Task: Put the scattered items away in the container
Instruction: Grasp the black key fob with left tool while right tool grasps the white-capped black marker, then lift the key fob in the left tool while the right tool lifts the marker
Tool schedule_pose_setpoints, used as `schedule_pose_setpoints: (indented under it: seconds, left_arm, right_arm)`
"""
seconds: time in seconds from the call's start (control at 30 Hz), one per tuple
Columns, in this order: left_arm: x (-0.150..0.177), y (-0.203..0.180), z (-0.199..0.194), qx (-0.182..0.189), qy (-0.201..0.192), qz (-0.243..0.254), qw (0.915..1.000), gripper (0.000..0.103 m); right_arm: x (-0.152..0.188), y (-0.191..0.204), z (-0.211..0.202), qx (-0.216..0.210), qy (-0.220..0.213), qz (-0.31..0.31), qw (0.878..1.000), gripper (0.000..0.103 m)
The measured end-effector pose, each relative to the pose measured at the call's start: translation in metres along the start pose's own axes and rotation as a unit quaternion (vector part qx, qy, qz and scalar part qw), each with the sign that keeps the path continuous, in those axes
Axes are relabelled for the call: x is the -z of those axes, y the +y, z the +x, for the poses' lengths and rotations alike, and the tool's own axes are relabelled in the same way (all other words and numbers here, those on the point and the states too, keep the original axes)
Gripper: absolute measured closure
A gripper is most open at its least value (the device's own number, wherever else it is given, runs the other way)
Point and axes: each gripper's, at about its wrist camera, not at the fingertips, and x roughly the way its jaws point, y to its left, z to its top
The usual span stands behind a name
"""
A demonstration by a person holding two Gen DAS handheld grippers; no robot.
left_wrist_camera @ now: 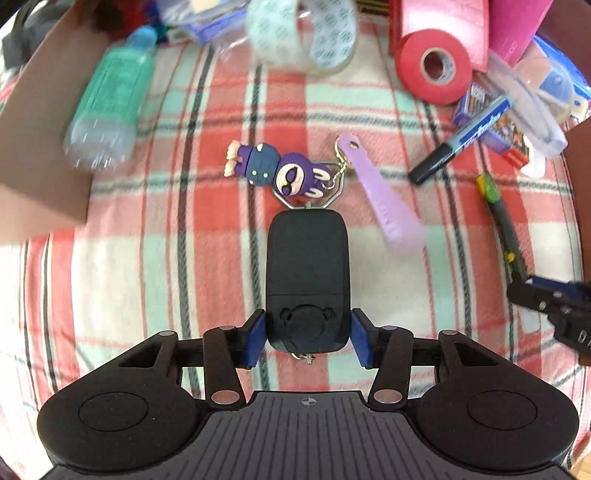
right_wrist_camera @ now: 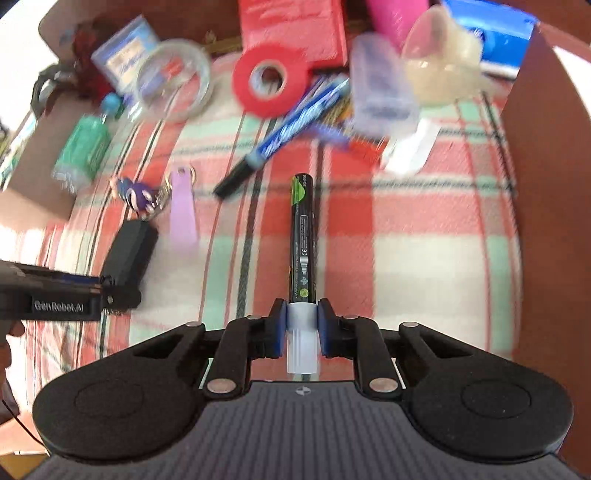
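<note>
Two claws are at work over a red, white and mint plaid cloth (left_wrist_camera: 155,280). The left claw (left_wrist_camera: 308,338) is clenched on the near end of a black car key fob (left_wrist_camera: 307,273), blue pads (left_wrist_camera: 255,341) pressing both its sides; the fob's long axis runs straight ahead, away from the camera, its far end carrying a metal ring. From that ring hang a purple cartoon figure charm (left_wrist_camera: 280,170), lying crosswise with its feet to the left, and a lilac strap (left_wrist_camera: 384,195) that slants from the ring toward the lower right.

The right claw (right_wrist_camera: 302,328) grips a black marker with a green-labelled end (right_wrist_camera: 303,236) by its grey cap end, held between blue pads (right_wrist_camera: 325,330). The marker's long axis points directly forward, green end farthest from the claw, above the cloth. In the left wrist view the same marker shows at the right edge, slanting up from the right claw.

Farther out, a blue-barrelled marker with a black cap (right_wrist_camera: 284,129) lies diagonally, cap toward the lower left. Beyond it sit a red tape roll (right_wrist_camera: 271,81), a clear tape roll (left_wrist_camera: 303,33), a green-labelled bottle (left_wrist_camera: 110,96) lying on its side, a pink box (left_wrist_camera: 517,26) and clear plastic containers (right_wrist_camera: 439,70), blurred. Brown cardboard walls (right_wrist_camera: 543,147) rise on both sides of the cloth.
</note>
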Motion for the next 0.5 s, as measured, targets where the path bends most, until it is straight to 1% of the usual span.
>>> schedule_pose_setpoints:
  seconds: [0.03,0.1,0.17,0.23,0.3,0.37,0.5]
  left_arm:
    - [0.002,0.004,-0.002,0.003,-0.002,-0.009,1.0,0.053]
    - [0.005,0.01,0.001,0.006,-0.004,-0.026,0.9996,0.048]
    - [0.0,0.009,0.006,0.008,-0.005,-0.034,0.9994,0.036]
    - [0.0,0.01,0.008,0.004,-0.008,-0.039,0.9992,0.033]
    - [-0.004,0.008,0.012,-0.001,-0.013,-0.044,0.999,0.026]
    - [-0.01,0.005,0.018,-0.006,-0.015,-0.048,0.9987,0.024]
    - [-0.016,-0.002,0.027,-0.019,-0.012,-0.032,0.9993,0.022]
  right_arm:
    - [0.002,0.002,0.002,0.0,0.005,0.0,1.0,0.083]
    - [0.004,0.005,0.005,0.0,0.01,-0.002,1.0,0.083]
    - [0.002,0.006,0.004,0.003,0.007,-0.007,1.0,0.081]
    - [-0.001,0.007,0.005,0.006,0.006,-0.013,1.0,0.081]
    - [-0.004,0.008,0.009,0.01,0.008,-0.018,1.0,0.08]
    - [-0.008,0.011,0.014,0.013,0.009,-0.023,1.0,0.08]
    - [-0.011,0.014,0.02,0.016,0.011,-0.037,0.999,0.078]
